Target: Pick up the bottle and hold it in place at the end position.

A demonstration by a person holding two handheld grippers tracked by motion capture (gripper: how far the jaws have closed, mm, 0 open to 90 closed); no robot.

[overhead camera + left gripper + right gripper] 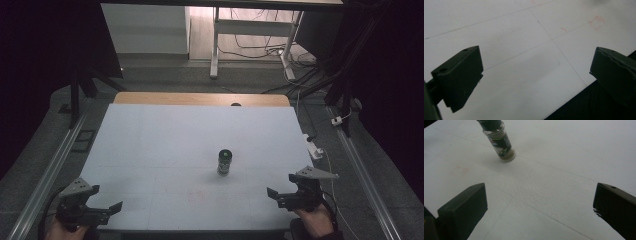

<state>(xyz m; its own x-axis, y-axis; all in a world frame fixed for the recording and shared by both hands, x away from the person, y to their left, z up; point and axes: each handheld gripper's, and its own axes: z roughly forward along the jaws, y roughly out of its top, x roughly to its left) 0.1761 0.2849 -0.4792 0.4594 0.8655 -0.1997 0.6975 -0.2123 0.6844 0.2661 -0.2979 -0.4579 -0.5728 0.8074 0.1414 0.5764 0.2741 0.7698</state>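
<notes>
At the bottom corners of the high view, the left gripper and right gripper are held with jaws spread wide, empty. The small glass spice jar, dark-capped and cylindrical, stands upright just right of centre on the smooth white table. It is probably best approached level and clamped mid-body, squarely.

Count, as seen from high view: 1 spice jar, standing upright near middle of the white table. It is the only loose item on the surface. 1 table, w/ 1 wooden edge at far side. 2 grippers: left gripper and right gripper, each w/ 2 black jaws, so 4 jaws total, all standing wide apart w/ nothing between. 2 hands hold them, 1 per gripper.
</notes>
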